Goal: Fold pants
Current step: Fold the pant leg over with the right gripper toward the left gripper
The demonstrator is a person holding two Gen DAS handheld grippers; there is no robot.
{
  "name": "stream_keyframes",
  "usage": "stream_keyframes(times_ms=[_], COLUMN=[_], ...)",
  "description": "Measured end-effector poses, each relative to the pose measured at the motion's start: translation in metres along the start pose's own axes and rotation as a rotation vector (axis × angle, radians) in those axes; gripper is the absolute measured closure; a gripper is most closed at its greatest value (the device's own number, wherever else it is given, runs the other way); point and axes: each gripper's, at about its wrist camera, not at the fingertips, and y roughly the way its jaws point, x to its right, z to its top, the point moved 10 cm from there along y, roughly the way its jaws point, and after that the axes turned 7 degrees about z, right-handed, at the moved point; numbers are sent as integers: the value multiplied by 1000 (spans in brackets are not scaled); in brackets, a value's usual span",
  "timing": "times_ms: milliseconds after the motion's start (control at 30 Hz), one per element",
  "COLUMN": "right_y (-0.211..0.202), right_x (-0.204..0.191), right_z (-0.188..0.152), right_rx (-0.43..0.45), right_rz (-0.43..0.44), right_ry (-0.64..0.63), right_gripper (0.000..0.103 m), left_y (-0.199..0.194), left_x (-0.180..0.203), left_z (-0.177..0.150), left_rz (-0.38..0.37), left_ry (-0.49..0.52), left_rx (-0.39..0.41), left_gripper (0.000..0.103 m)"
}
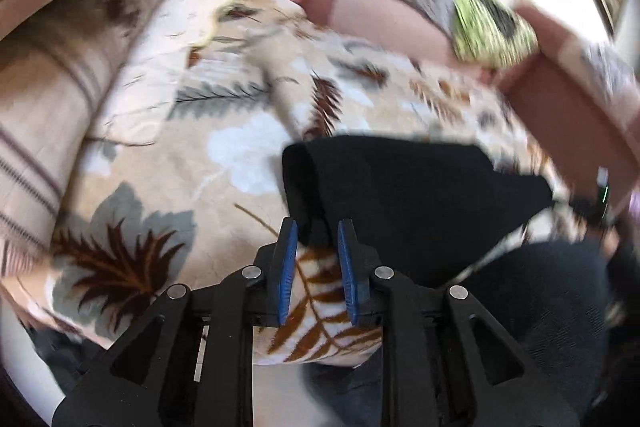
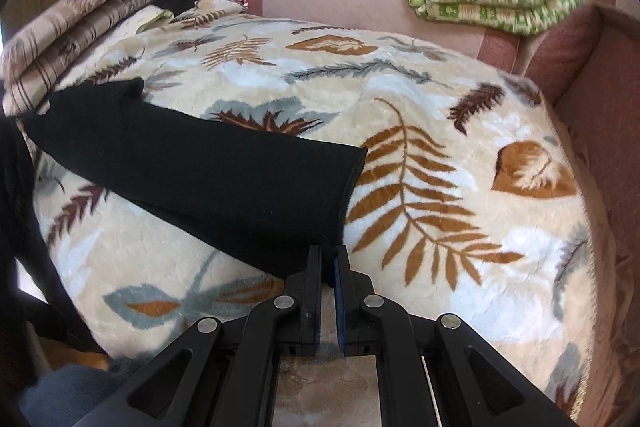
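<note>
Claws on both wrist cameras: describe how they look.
Both are matte black linkage frames with triangular cut-outs and round silver pivot pins. The left claw has bright blue ribbed pads; the right claw has darker blue pads. No cables, markings or sleeves visible.

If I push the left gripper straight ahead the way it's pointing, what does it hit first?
Probably the black pants: the left gripper is open, with the cloth's near corner right at its fingertips. The leaf blanket lies beneath. The view is blurred, so depth is uncertain.
</note>
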Motion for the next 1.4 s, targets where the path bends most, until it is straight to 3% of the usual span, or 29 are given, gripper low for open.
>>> stream_keyframes(times_ms=[133,267,367,433,500,633,733,800,900,933,1033,1100,1167,1233,1333,1400], right_y=[3,-1,-7,-12,-16,-26,-41,-52,-66,-69,-65,-55,-41,-27,-11,-5], right_x=[-1,9,19,22,24,27,30,32,24,17,-4,-23,-39,-52,-71,-81], right_z=[-4,-10,-12,-14,-13,-8,1,11,37,47,76,95,107,111,106,102], right_rx=[-27,-36,-18,-7,2,19,55,84,151,178,235,269,267,239,202,185], right_rz=[-52,-99,-107,-111,-127,-163,-188,-208,-213,-204,-263,-311,-334,-420,-457,-454], right_ry=[-61,-40,17,36,41,49,56,65,58,47,-15,-79,-137,-245,-375,-436], right_gripper=[98,98,98,98,98,98,98,98,98,98,98,98,98,98,98,98], left_y=[0,40,75,106,125,161,167,153,98,81,41,30,27,29,42,50], left_x=[30,75,90,80,72,55,41,35,25,22,10,4,-6,-17,-21,-17], left_z=[15,15,8,13,31,73,91,100,109,106,78,51,21,-4,-22,-24], left_rz=[-76,-131,-106,-28,27,95,177,161,136,128,90,77,63,23,-72,-111], left_ry=[-4,58,106,99,103,100,124,111,93,84,14,-34,-143,-294,-460,-490], left_rx=[-4,-120,-221,-281,-273,-278,-263,-233,-136,-117,-101,-124,-169,-206,-244,-257], left_gripper=[84,85,84,89,101,101,101,101,99,92,53,50,50,50,51,51])
